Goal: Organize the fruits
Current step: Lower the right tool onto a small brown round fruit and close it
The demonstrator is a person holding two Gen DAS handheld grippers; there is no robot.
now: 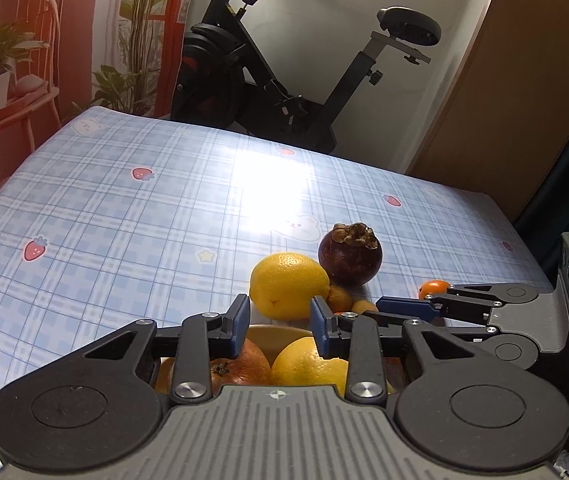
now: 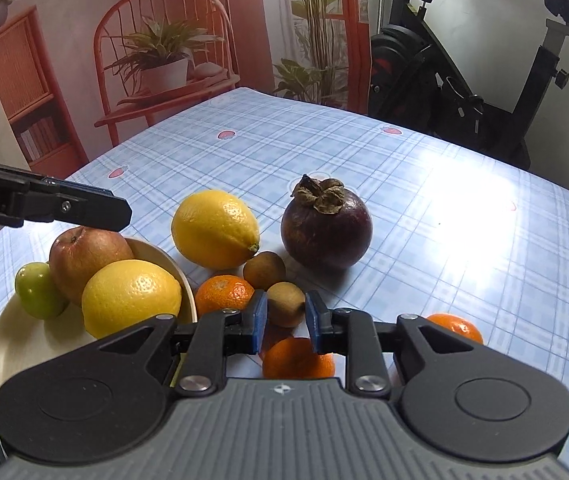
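Two small brown oval fruits (image 2: 284, 304), light, firm, smooth, lie at twelve o'clock of the right tongs (image 2: 284, 326), pressed nearly together, empty; grip across the middle.

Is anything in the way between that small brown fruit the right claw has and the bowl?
Yes. A tangerine sits on the table right beside the bowl, between it and the brown fruit in the right claw. Lifting over it looks easy.
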